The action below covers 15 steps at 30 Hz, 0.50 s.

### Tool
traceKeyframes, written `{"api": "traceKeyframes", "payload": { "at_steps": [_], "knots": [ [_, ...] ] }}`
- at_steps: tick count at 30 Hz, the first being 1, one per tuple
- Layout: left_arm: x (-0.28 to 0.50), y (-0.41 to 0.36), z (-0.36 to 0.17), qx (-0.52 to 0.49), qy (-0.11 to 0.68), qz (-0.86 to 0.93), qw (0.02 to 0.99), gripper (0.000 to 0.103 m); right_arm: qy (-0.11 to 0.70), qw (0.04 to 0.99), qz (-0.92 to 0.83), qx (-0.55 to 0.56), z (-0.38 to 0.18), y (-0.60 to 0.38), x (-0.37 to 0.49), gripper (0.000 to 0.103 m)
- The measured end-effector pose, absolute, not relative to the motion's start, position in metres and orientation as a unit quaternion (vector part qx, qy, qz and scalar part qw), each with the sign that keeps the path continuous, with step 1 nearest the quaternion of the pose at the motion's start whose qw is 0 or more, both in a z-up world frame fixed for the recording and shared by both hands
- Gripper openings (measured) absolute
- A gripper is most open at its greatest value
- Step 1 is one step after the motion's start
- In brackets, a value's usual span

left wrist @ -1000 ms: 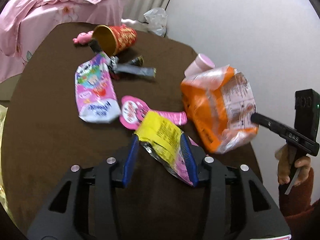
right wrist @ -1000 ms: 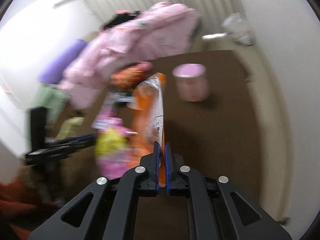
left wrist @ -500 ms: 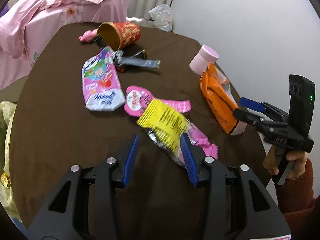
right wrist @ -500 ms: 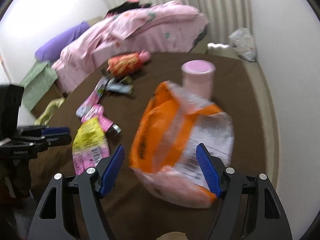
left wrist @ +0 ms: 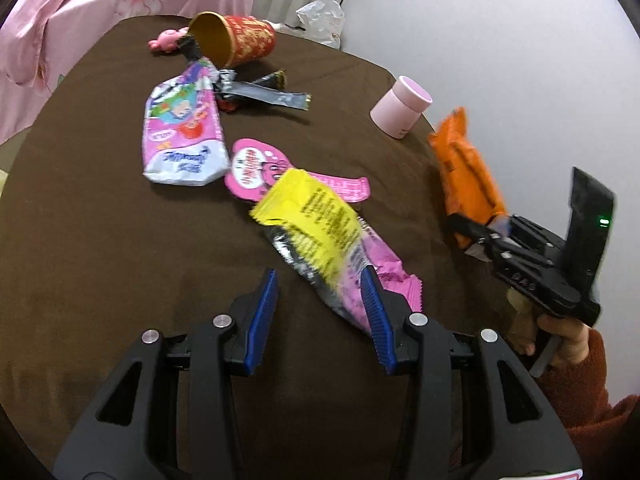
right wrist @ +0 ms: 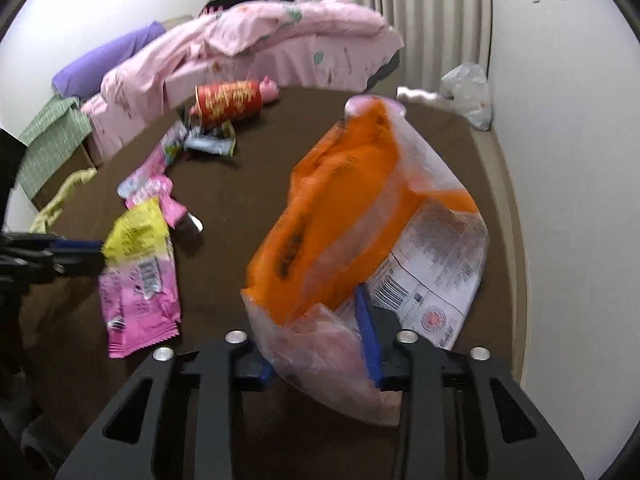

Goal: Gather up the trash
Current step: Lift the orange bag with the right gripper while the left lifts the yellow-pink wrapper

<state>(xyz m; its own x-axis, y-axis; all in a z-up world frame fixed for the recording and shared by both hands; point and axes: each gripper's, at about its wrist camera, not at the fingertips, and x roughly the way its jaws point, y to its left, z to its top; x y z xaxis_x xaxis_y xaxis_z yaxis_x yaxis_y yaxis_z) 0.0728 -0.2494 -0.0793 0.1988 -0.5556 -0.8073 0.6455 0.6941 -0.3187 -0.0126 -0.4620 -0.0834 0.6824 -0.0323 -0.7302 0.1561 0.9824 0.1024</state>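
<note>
The right gripper (right wrist: 320, 344) is closing its jaws around the lower end of an orange snack bag (right wrist: 360, 216). The bag's clear, crumpled bottom is filling the gap between the blue pads, though whether both pads are pressing on it cannot be told. The bag is rising from the gripper toward 12 o'clock in the right wrist view, printed label facing 3 o'clock. In the left wrist view the same bag (left wrist: 468, 172) is showing edge-on at 3 o'clock, beyond the brown surface (left wrist: 100, 240), with a hand (left wrist: 560, 332) in a rust sleeve working the handle.

The left gripper (left wrist: 320, 312) is standing with jaws spread. A yellow and pink wrapper (left wrist: 320, 236) is sitting tilted between them, touching the pad at 3 o'clock and apart from the pad at 9 o'clock.

Further trash is lying across the surface. A pink die-cut packet (left wrist: 256, 164) is lying at 12 o'clock, partly under the wrapper's yellow end. A pink and white pouch (left wrist: 180, 136) is lying at 11 o'clock, and grey foil strips (left wrist: 264, 94) are spreading beyond it. A red paper cup (left wrist: 236, 40) is lying on its side at the far edge, mouth toward the camera, beside a small pink toy (left wrist: 164, 40). A pale pink cup (left wrist: 400, 106) is standing inverted at 1 o'clock. A bed with a pink quilt (right wrist: 260, 44) is filling the background.
</note>
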Motion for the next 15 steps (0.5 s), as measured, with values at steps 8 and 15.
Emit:
{"api": "traceKeyframes", "payload": {
  "at_steps": [8,15],
  "knots": [
    [0.089,-0.264,-0.085,0.035,0.508,-0.364,0.78,0.021,0.368,0.927,-0.043,0.058,-0.057,-0.449,-0.023,0.031],
    [0.08,-0.232,-0.057,0.036,0.47,-0.374,0.798,0.005,0.354,0.934,-0.02,0.028,-0.038,-0.427,-0.019,0.031]
  ]
}}
